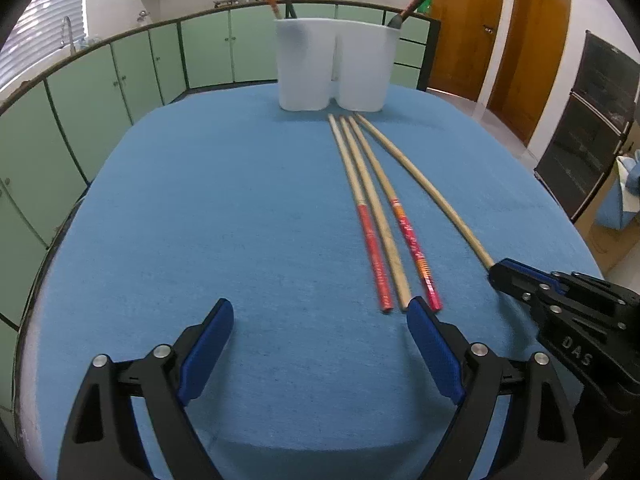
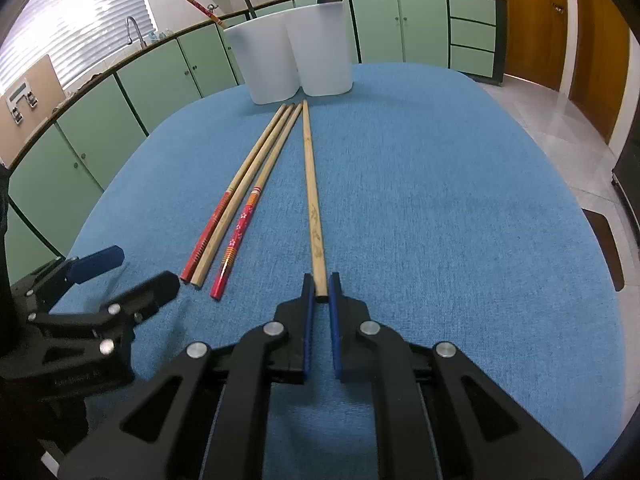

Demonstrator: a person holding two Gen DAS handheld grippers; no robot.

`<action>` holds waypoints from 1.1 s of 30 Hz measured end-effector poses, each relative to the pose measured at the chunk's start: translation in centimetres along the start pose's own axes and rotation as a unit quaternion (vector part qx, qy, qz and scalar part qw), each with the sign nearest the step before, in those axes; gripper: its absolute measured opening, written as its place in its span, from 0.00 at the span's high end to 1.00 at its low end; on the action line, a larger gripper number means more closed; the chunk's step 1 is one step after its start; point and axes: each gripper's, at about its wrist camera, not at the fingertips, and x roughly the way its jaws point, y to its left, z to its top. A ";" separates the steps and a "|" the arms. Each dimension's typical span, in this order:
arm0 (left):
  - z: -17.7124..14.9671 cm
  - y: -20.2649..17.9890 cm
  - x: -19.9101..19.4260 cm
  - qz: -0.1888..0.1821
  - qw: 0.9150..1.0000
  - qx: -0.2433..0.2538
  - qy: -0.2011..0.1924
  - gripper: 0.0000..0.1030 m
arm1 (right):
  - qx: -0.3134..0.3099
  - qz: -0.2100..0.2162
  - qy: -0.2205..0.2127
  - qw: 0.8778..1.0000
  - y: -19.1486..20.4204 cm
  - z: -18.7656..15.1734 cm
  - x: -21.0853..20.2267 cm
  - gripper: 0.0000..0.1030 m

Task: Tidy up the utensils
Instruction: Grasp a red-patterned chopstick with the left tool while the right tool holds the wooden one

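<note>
In the left wrist view, the left gripper (image 1: pixel 320 312) is spread wide over the blue table (image 1: pixel 224 208) and holds nothing. Three chopsticks (image 1: pixel 372 216) lie side by side just ahead of its right finger. A fourth, plain chopstick (image 1: pixel 424 184) lies a little apart, and the right gripper (image 1: pixel 496 270) pinches its near end. A white holder (image 1: pixel 334 66) stands at the far end of the table with a few sticks in it.

In the right wrist view, the right gripper (image 2: pixel 320 286) is closed narrow on the plain chopstick (image 2: pixel 311 188), which lies on the table and points at the white holder (image 2: pixel 292 54). The other three chopsticks (image 2: pixel 240 200) lie to its left, near the left gripper (image 2: pixel 136 272).
</note>
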 end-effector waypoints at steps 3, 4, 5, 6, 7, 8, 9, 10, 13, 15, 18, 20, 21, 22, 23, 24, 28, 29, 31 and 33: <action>0.1 -0.1 0.7 0.006 1.000 0.004 0.005 0.16 | 0.000 0.000 0.000 1.000 0.0 0.0 0.0 0.93; 0.1 -0.2 0.9 0.004 1.000 0.004 0.008 0.16 | 0.000 0.000 0.000 1.000 0.0 0.0 0.0 0.93; 0.2 -0.3 0.9 0.005 1.000 0.005 0.007 0.16 | 0.000 0.000 0.000 1.000 0.0 0.0 0.0 0.93; 0.2 -0.4 1.0 0.007 1.000 0.008 0.007 0.16 | -0.001 -0.001 0.000 1.000 0.0 0.0 0.0 0.93; 0.2 -0.6 1.2 0.014 1.000 0.014 0.009 0.16 | -0.002 -0.001 0.000 1.000 0.0 0.0 0.0 0.93; 0.3 -0.6 1.3 0.018 1.000 0.016 0.010 0.16 | -0.002 -0.001 0.000 1.000 0.0 0.0 0.0 0.93; 0.3 -0.7 1.4 0.020 1.000 0.017 0.010 0.16 | -0.002 -0.001 0.000 1.000 0.0 0.0 0.0 0.93; 0.3 -0.6 1.3 0.021 1.000 0.015 0.010 0.16 | -0.002 0.000 0.000 1.000 0.0 0.0 0.0 0.93; 0.3 -0.1 1.3 0.028 1.000 0.002 0.008 0.16 | -0.002 0.001 0.001 1.000 -0.1 0.0 0.0 0.93; 0.3 0.3 1.1 0.029 1.000 -0.005 0.007 0.17 | -0.004 0.001 0.001 1.000 0.0 0.0 0.0 0.93; 0.5 -0.1 1.2 0.029 1.000 -0.003 0.003 0.22 | -0.008 0.002 0.001 1.000 0.1 0.0 0.0 0.91; 0.6 -0.4 1.3 0.027 1.000 0.002 0.001 0.29 | -0.010 0.005 0.002 1.000 0.0 0.0 0.0 0.90; 0.7 -0.7 1.3 0.024 1.000 0.005 0.000 0.32 | -0.011 0.006 0.003 1.000 0.0 0.0 0.0 0.90; 0.7 -0.8 1.3 0.021 1.000 0.007 -0.001 0.38 | -0.013 0.007 0.004 1.000 0.0 0.0 0.1 0.90; 0.8 -1.1 1.3 0.016 1.000 0.010 -0.003 0.46 | -0.016 0.007 0.005 1.000 0.0 0.0 0.1 0.90; 0.8 -1.1 1.2 0.012 1.000 0.012 -0.004 0.50 | -0.020 0.006 0.005 1.000 0.1 0.1 0.1 0.90; 0.6 -1.5 1.0 -0.005 1.000 0.014 -0.009 0.83 | -0.017 0.009 0.004 1.000 -0.1 0.1 0.1 0.92; 0.6 -1.5 1.0 -0.012 1.000 0.013 -0.009 0.90 | -0.015 0.011 0.004 1.000 -0.2 0.1 0.1 0.93; 0.5 -1.5 0.9 -0.018 1.000 0.013 -0.009 0.94 | -0.014 0.012 0.004 1.000 -0.2 0.0 0.0 0.93; 0.5 -1.7 0.9 -0.016 1.000 0.015 -0.009 0.94 | -0.019 0.007 0.002 1.000 0.0 0.0 -0.1 0.94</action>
